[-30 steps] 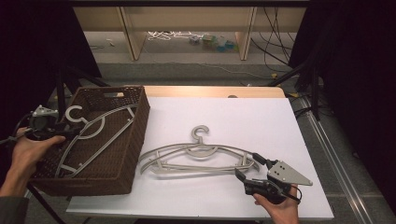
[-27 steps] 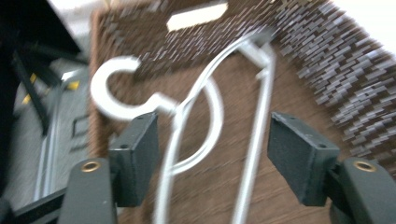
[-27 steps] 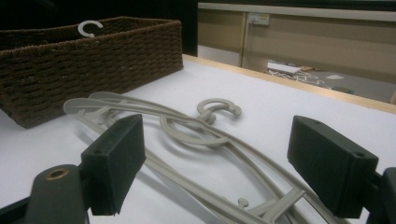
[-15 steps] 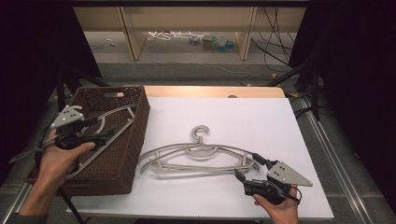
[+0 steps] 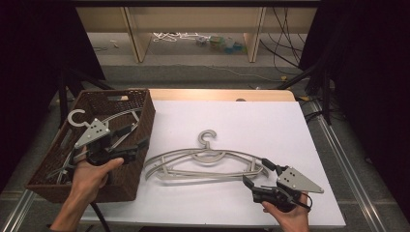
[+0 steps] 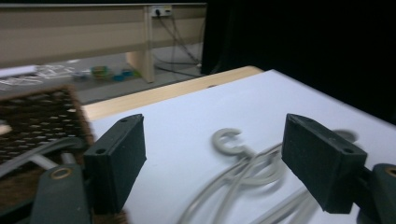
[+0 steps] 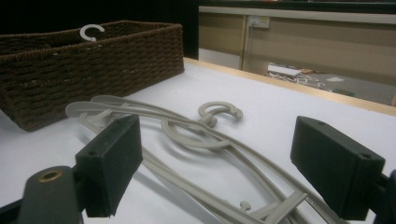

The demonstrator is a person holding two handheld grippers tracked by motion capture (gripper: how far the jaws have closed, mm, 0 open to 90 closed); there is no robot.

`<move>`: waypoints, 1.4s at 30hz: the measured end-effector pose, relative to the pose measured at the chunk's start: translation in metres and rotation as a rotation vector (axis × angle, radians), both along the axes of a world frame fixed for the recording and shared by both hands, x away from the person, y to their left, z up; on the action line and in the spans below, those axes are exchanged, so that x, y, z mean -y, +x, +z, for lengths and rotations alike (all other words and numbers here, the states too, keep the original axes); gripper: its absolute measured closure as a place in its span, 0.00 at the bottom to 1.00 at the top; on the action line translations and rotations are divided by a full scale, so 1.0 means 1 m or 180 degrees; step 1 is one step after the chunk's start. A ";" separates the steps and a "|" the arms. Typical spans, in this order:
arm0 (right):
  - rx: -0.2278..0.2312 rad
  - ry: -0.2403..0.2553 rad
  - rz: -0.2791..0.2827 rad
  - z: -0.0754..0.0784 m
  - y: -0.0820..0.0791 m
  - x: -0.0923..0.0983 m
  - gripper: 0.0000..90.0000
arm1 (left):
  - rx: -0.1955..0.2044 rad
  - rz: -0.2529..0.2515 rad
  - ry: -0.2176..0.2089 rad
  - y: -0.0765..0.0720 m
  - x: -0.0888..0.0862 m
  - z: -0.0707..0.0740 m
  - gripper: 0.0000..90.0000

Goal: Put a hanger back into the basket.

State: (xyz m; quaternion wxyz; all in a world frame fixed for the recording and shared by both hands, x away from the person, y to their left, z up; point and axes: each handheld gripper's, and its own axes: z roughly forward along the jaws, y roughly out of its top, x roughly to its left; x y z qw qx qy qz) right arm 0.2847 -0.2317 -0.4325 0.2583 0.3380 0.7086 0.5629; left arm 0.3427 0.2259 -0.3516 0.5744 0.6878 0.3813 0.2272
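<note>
A basket (image 5: pixel 140 116) sits at the left end of my desk (image 5: pixel 270 121) with hangers (image 5: pixel 116 118) in it. More hangers (image 5: pixel 208 159) lie mid-desk, between my left tool (image 5: pixel 138 147) and my right tool (image 5: pixel 256 174).

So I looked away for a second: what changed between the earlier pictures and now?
The left gripper swung from the basket's left end across to its right side, near the table. Its jaws have just been opening, with nothing between them; the hanger it was at now lies in the basket. The right gripper, open, and the hangers on the table stayed put.
</note>
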 end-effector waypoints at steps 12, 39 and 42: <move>0.0081 0.0085 0.0034 0.000 0.001 0.001 0.17 | 0.0185 -0.0227 -0.0024 -0.004 0.028 -0.014 0.20; 0.0010 0.0065 0.0054 0.001 -0.002 0.002 0.17 | 0.0040 -0.0372 0.0115 -0.006 0.077 -0.059 0.19; -0.0009 0.0060 0.0078 0.001 -0.002 0.002 0.17 | 0.0032 -0.0467 0.0222 0.000 0.082 -0.062 0.18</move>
